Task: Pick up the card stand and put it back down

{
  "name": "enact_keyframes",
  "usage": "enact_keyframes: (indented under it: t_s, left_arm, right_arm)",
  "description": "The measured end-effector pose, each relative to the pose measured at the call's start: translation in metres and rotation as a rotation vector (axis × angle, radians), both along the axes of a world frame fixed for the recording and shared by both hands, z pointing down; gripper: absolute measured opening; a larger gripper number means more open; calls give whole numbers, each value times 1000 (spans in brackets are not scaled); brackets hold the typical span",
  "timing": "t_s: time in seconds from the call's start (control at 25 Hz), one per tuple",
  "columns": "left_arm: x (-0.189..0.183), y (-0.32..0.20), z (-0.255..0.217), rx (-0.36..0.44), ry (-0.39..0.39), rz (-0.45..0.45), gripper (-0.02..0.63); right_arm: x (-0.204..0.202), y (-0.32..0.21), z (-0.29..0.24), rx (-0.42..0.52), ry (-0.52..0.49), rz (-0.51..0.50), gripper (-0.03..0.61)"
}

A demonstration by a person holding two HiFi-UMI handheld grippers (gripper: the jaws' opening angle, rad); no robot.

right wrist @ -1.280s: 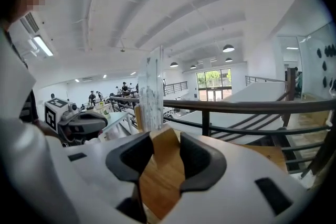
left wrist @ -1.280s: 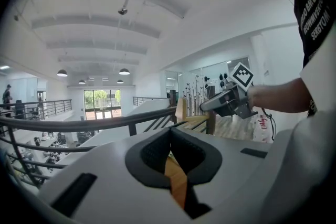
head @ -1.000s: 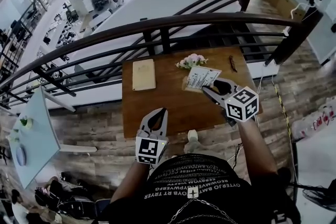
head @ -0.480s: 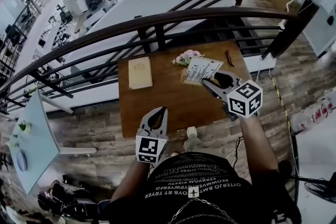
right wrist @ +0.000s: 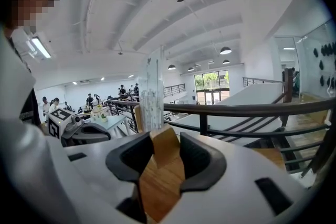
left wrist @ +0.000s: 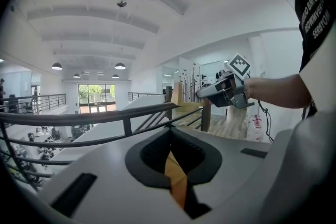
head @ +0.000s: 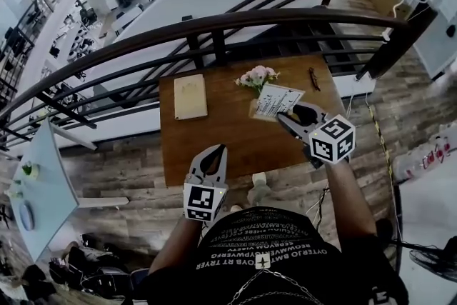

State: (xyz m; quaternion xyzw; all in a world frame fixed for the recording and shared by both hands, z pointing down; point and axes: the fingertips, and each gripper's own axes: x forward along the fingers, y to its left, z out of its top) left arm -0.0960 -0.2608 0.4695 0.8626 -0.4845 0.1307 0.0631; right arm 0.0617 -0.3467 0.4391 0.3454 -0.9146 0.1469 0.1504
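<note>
Card stand (head: 275,101) sits lower now, just beside the flowers (head: 258,76). Right gripper (head: 284,118) has its 2 jaws pinching the wooden base, keeping it upright. Left gripper (head: 216,149) idle, jaws pressed together, empty.

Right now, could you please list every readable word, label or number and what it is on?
Card stand: printed lines, too small to read.
Shirt: white lettering, upside down, too garbled to read.
Right cube and left cube: square markers only, no words.
Book: cover mark too faint to read.

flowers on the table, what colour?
Pale pink flowers; clearest in the head view.
</note>
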Motion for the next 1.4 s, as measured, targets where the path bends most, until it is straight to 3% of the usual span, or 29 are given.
enact_keyframes:
  t_s: [0.64, 1.08, 1.4]
  left_arm:
    - [-7, -34, 14, -44, -44, -5, 20]
    - [-10, -51, 30, -95, -75, -30, 20]
    - [-13, -62, 41, -126, -99, -53, 20]
  right_arm:
    - [-15, -10, 89, -145, -33, -25, 169]
    - [-6, -27, 163, -283, -86, 35, 169]
    - [2, -41, 207, -325, -118, 68, 169]
